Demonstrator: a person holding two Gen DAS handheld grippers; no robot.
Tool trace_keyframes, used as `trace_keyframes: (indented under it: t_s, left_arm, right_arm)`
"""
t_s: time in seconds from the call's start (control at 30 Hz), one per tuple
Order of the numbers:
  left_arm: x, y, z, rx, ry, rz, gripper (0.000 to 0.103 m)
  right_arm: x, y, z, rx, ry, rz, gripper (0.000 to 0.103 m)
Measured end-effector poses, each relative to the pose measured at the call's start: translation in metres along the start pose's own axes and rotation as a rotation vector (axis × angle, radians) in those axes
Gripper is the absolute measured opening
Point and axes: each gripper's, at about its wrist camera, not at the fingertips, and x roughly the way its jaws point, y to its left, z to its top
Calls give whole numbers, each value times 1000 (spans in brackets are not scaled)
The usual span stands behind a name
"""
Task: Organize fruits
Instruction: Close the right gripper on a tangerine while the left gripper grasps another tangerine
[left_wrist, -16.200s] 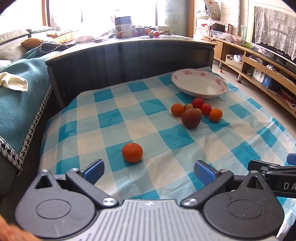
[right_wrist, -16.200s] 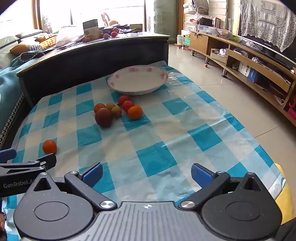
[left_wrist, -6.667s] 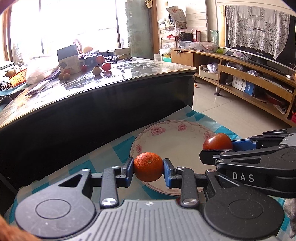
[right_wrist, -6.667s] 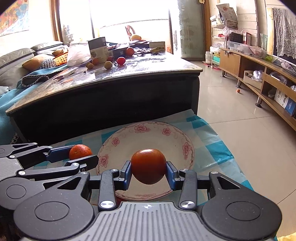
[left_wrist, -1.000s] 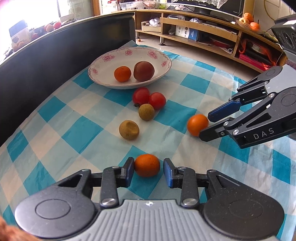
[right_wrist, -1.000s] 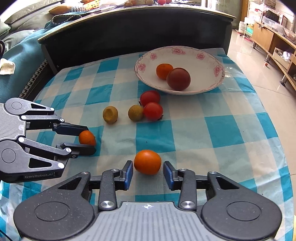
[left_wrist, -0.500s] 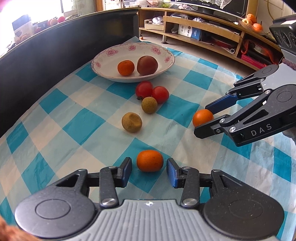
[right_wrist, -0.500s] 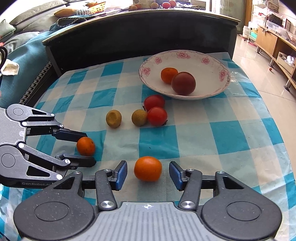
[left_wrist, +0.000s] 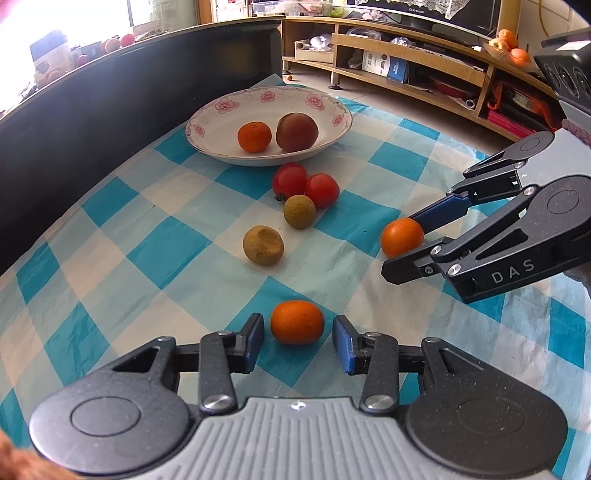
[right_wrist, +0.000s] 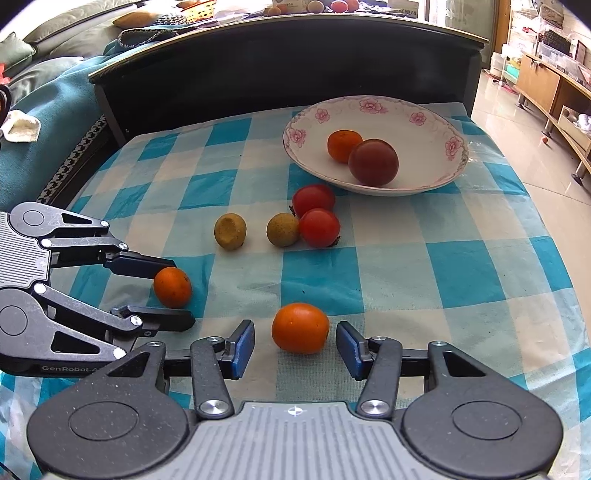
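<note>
My left gripper (left_wrist: 298, 339) is open, its blue pads on either side of a small orange (left_wrist: 297, 322) that lies on the checked cloth; gaps show on both sides. My right gripper (right_wrist: 295, 345) is open around another orange (right_wrist: 300, 328), also on the cloth. Each gripper shows in the other's view, the right one (left_wrist: 410, 242) and the left one (right_wrist: 166, 291). A flowered white plate (right_wrist: 436, 127) holds an orange (right_wrist: 343, 145) and a dark red fruit (right_wrist: 373, 161). Two red tomatoes (right_wrist: 316, 214) and two brownish-green fruits (right_wrist: 230, 230) lie in front of the plate.
A blue-and-white checked cloth (right_wrist: 461, 258) covers the low table. A dark glass-topped table (right_wrist: 277, 55) stands right behind the plate. A teal sofa cover (right_wrist: 33, 140) is at the left, wooden shelves (left_wrist: 424, 66) and tiled floor at the right.
Both grippers have opened wider around their oranges over the last second. The oranges stay on the cloth. Both cameras have drawn back slightly.
</note>
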Motion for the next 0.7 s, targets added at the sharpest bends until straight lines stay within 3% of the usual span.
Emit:
trace_keyframes:
  t_s: [0.27, 0.43, 0.7]
  left_arm:
    - [1, 0, 2, -15, 11, 7, 50]
    - [0, -3, 5, -5, 19, 17, 38]
    - [-6, -4, 16, -13, -11, 18, 38]
  right_arm:
    - [1, -1, 1, 13, 4, -9, 40]
    - [2, 0, 2, 12, 15, -28, 29]
    - [0, -1, 4, 18, 14, -30, 28]
